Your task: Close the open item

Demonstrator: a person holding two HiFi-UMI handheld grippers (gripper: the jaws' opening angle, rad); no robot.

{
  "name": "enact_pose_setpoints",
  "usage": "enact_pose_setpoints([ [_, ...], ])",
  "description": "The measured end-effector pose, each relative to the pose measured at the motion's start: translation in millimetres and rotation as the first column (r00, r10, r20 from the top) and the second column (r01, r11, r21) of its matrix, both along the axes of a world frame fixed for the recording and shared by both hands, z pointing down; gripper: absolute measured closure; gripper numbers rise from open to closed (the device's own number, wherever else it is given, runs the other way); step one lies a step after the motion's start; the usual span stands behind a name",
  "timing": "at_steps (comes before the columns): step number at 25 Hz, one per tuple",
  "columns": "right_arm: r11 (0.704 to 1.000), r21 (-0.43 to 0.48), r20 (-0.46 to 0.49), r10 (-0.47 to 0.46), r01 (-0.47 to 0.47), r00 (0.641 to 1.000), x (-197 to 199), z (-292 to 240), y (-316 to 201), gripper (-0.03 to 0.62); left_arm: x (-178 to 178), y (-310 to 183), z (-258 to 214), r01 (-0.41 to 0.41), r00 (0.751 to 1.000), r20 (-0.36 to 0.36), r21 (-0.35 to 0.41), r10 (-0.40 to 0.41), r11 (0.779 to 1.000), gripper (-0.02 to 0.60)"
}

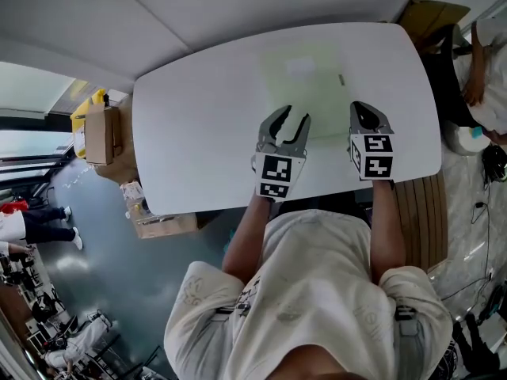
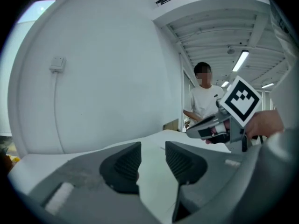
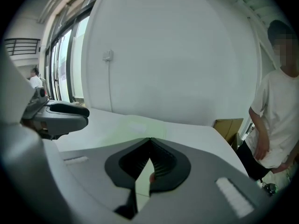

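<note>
A flat, pale green sleeve (image 1: 305, 89) lies on the white table (image 1: 198, 125), with a small white label near its far end and a little tab at its right edge. My left gripper (image 1: 290, 120) hovers over the sleeve's near left part, jaws open with nothing between them (image 2: 153, 160); the pale green sheet (image 2: 152, 176) shows through the gap. At the sleeve's near right corner is my right gripper (image 1: 367, 114), its tips closed together (image 3: 149, 146), and I see nothing held. Each gripper shows in the other's view: the right gripper (image 2: 219, 125) and the left gripper (image 3: 56, 115).
Cardboard boxes (image 1: 99, 133) stand on the floor off the table's left end, another box (image 1: 162, 224) by its near edge. A person (image 1: 479, 50) sits past the right end, a person in white (image 3: 280, 115) stands nearby. A slatted wooden bench (image 1: 416, 212) runs by my right arm.
</note>
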State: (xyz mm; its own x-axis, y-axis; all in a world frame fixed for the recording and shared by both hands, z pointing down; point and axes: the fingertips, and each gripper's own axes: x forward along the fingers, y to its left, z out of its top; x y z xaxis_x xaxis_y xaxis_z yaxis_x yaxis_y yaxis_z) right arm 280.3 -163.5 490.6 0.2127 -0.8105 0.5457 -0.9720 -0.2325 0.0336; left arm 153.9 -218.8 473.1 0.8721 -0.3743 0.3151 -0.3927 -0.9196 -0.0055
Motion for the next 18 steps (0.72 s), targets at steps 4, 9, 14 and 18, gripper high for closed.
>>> enact_pose_setpoints([
  [4, 0.998, 0.061, -0.023, 0.008, -0.007, 1.0, -12.0, -24.1, 6.4, 0.592, -18.8, -9.3, -20.2, 0.089, 0.993, -0.074, -0.011, -0.089, 0.996, 0.411],
  [9, 0.99, 0.142, -0.057, 0.017, -0.008, 0.998, -30.6, -56.1, 10.0, 0.592, -47.2, -16.8, -40.7, 0.185, 0.973, -0.138, -0.028, -0.187, 0.982, 0.411],
  [14, 0.971, 0.239, -0.091, 0.029, -0.007, 0.995, -45.1, -89.9, 15.5, 0.592, -69.4, -23.2, -50.3, 0.243, 0.958, -0.155, -0.016, -0.243, 0.97, 0.411],
  [18, 0.946, 0.325, -0.121, 0.039, 0.003, 0.992, -58.4, -118.9, 15.1, 0.592, -88.8, -28.2, -74.0, 0.283, 0.943, -0.192, 0.035, -0.271, 0.958, 0.411],
])
